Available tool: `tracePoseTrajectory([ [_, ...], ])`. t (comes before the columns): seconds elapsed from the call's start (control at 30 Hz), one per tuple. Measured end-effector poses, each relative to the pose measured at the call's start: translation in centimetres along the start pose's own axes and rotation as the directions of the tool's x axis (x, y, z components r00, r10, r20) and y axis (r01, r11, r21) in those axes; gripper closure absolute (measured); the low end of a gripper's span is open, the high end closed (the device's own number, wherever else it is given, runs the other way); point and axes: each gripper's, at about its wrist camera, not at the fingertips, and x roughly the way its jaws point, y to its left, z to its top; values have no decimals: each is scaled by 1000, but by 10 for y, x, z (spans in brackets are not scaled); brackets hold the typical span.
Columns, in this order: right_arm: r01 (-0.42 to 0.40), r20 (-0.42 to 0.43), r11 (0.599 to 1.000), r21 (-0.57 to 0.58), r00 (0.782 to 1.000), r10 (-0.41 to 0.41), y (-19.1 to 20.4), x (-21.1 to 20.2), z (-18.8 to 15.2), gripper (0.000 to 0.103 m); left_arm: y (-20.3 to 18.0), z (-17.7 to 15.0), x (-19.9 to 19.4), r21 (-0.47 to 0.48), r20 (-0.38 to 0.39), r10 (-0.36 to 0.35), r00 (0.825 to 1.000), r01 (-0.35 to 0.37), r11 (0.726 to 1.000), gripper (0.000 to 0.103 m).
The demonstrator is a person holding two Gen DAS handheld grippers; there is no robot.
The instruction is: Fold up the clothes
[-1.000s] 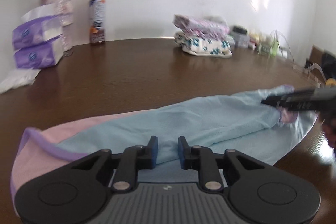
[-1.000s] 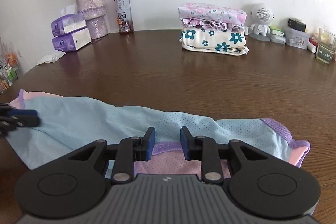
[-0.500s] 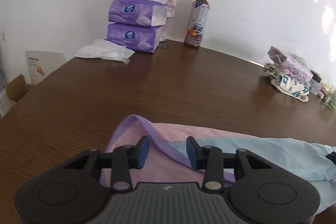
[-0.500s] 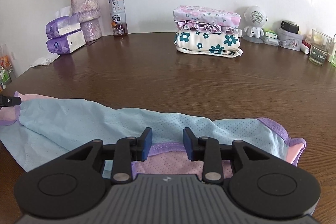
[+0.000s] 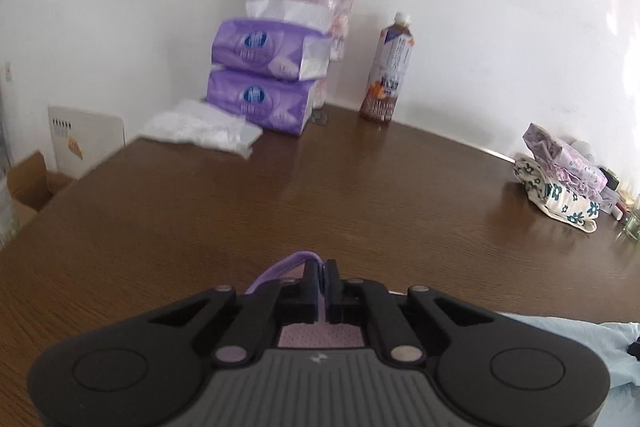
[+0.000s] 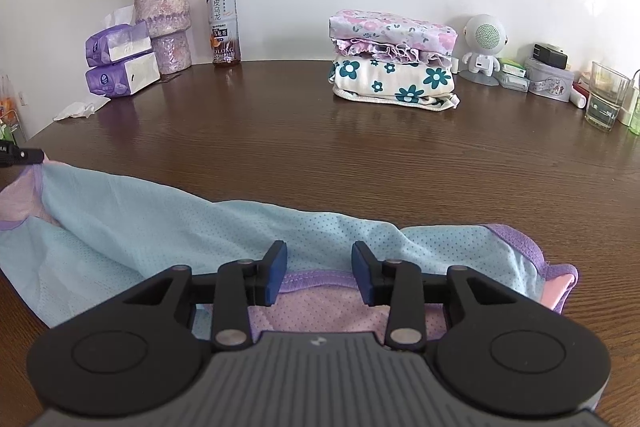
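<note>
The purple hem of the garment [image 6: 168,227] is pinched between the closed jaws of the left gripper [image 5: 321,277], far to the left of the folded stack [image 6: 394,63]. The right gripper [image 6: 319,277] is held apart over the near hem. A thin bite could be lost if tension is applied; the mesh would slide free.

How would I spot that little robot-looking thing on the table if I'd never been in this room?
Find the folded stack of floral clothes at the back of the dark brown wooden table, by the white wall. Just right of it stands a small white robot-shaped figure. Its round head with a green-dotted grille face sets it apart from the boxes and tin beside it.
</note>
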Motion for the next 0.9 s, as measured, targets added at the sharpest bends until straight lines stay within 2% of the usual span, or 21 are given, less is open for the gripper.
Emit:
tracePoseTrajectory([
  [0.03, 0, 0, 1000, 1, 1000, 0, 0, 0, 0, 67, 1, -1, -1, -12, -7, -9, 1000, 9, 1000, 90],
  [0.1, 1, 3, 1000, 6, 1000, -1, 0, -1, 1, 66, 2, -3, -4, -35, -16, -35, 999, 35, 999, 69],
  [0.13, -2, 14, 1000, 15, 1000, 1, -1, -4, 1, 66, -1, -5, -7, -26, -16, -52, 998, 52, 998, 67],
  [0.3, -42, 86, 999, -13, 995, 43, 10, -25, 7, 66, -37, -16, -22, 100, -11, -154, 988, 154, 983, 67],
  [0.47, -118, 56, 989, -86, 991, 123, 33, -23, 8, 66, -69, -26, -35, 215, -22, -242, 970, 240, 947, 67],
  [0.63, -149, 3, 979, -141, 988, 151, 49, -14, -1, 66, -77, -32, -30, 253, -56, -233, 971, 240, 937, 67],
  [0.73, -136, -3, 975, -178, 991, 137, 51, -15, -7, 66, -81, -36, -27, 276, -76, -227, 971, 240, 931, 68],
  [0.83, -161, 6, 975, -155, 986, 164, 47, -20, -5, 62, -85, -40, -24, 298, -97, -221, 970, 240, 924, 68],
  [0.9, -183, 47, 978, -99, 981, 188, 39, -26, 3, 62, -88, -42, -22, 313, -110, -216, 970, 241, 919, 68],
])
